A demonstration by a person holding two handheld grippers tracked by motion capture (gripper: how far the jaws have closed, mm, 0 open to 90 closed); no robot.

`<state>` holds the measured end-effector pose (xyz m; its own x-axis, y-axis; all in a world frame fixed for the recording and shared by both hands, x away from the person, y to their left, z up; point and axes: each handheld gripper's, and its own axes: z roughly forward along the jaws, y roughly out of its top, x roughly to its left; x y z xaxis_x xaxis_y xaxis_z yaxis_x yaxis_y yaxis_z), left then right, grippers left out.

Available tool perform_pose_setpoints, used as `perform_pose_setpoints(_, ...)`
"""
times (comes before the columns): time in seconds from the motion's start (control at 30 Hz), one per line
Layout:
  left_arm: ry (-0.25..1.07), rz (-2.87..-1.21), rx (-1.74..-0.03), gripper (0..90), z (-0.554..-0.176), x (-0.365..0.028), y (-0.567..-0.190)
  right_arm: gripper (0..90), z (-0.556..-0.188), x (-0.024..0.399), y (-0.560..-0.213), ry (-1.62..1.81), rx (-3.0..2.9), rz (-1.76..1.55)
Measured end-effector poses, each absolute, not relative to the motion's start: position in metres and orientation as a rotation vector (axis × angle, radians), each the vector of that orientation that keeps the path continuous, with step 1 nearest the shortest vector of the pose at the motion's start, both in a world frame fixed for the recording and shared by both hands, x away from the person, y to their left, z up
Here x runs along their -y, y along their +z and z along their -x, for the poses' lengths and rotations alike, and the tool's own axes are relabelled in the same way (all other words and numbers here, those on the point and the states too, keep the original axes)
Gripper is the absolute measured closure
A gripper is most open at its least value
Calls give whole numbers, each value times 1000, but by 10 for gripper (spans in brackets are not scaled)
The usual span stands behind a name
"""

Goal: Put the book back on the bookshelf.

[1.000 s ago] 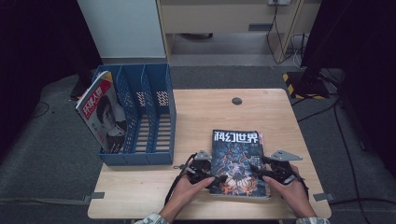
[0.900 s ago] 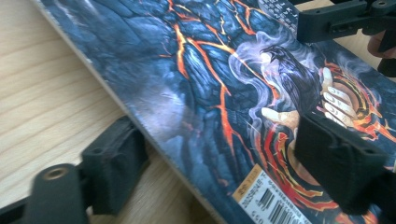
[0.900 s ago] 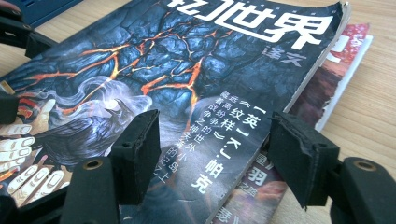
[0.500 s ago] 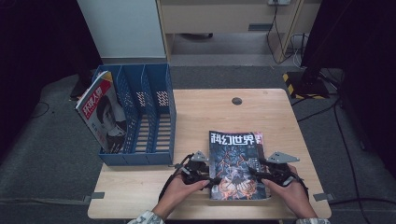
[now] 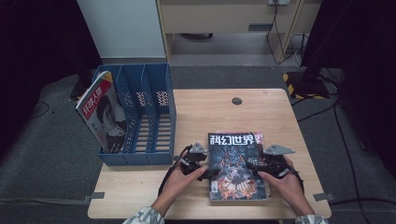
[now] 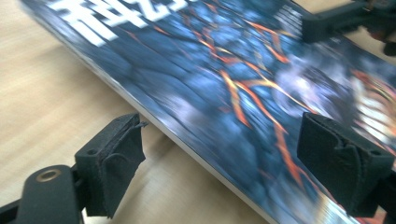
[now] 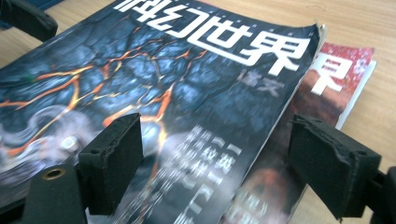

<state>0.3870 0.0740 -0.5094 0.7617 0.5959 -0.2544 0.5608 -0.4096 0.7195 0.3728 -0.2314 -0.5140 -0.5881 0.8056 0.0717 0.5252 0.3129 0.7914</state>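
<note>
blue file rack holding a red-covered magazine, wooden table, grey floor

Left jaws: my left gripper has just closed a little and reopened, straddling the spine edge of the dark-covered magazine without pinching it.
Right jaws: my right gripper has just been opening, with that cover's right edge between the pads.

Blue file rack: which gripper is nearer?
Left. The left gripper sits just off the blue file rack's front right corner; the right gripper is across the dark magazine, farther away.
</note>
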Motion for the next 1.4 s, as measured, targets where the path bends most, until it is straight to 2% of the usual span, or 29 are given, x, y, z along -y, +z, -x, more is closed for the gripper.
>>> perform_pose_setpoints(0.07, 62, -2104, -870, 178, -394, -71, -509, 181, -378, 231, -514, 1149, -2246, -1186)
perform_pose_setpoints(0.23, 86, -2078, -932, 172, -414, -65, -510, 185, -384, 227, -515, 1140, -2260, -1181)
perform_pose_setpoints(0.33, 120, -2121, -925, 175, -424, -63, -511, 187, -381, 227, -517, 1156, -2244, -1199)
perform_pose_setpoints(0.5, 30, -2083, -964, 168, -433, -66, -518, 187, -381, 227, -518, 1168, -2228, -1216)
perform_pose_setpoints(0.8, -19, -2102, -971, 161, -443, -61, -518, 173, -382, 223, -520, 1189, -2227, -1214)
perform_pose_setpoints(0.87, -32, -2102, -995, 203, -446, -62, -515, 172, -383, 224, -521, 1195, -2226, -1212)
perform_pose_setpoints(0.97, -46, -2065, -1048, 341, -449, -66, -509, 175, -383, 224, -520, 1194, -2236, -1213)
perform_pose_setpoints(1.03, -42, -2055, -1052, 399, -449, -68, -503, 179, -383, 224, -520, 1193, -2235, -1211)
perform_pose_setpoints(1.4, -43, -2067, -997, 549, -452, -58, -478, 184, -384, 228, -521, 1207, -2250, -1196)
